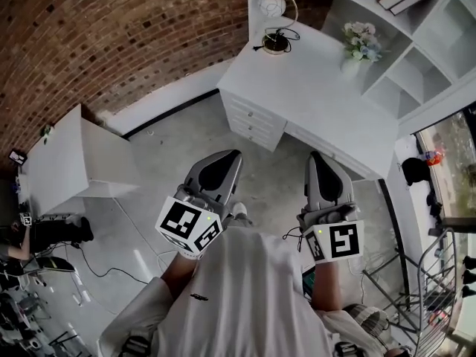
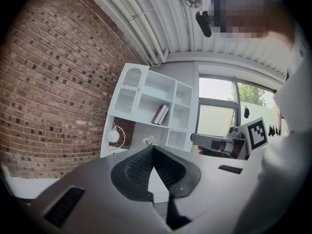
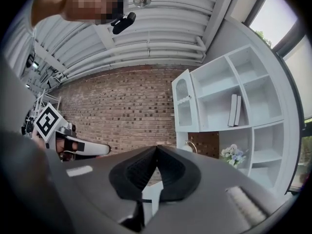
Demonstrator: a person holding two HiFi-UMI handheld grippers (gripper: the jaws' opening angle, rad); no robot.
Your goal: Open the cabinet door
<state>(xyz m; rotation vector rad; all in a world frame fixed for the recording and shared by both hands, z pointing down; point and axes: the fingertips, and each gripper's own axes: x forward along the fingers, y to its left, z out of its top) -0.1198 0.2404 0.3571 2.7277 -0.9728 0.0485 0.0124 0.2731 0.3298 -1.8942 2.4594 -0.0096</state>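
**Jaws pressed together, cabinet door (image 3: 182, 101) well ahead**

We take the cabinet door to be the white panel with an arched, slatted vent at the upper left of the shelf unit (image 3: 219, 128), beside the brick wall (image 3: 122, 111). We cannot tell whether it sits flush or stands ajar, and any handle is too small to make out. In the head view the picture's top edge cuts the shelf unit off, and we cannot pick the door out there. In each gripper view the gripper's own grey body hides most of the desk (image 1: 312, 88) below the shelves.

The door is well apart from both grippers and higher than their tips. It lies up and right of the right gripper (image 3: 156, 147) in that gripper's view, and up and left of the left gripper (image 2: 152, 147) in its view. Both pairs of jaws meet at the tips with nothing between them.

Books (image 3: 235, 110) lean in a compartment to the right of the door. Flowers (image 3: 231, 153) and a lamp (image 1: 272, 4) stand on the desk.
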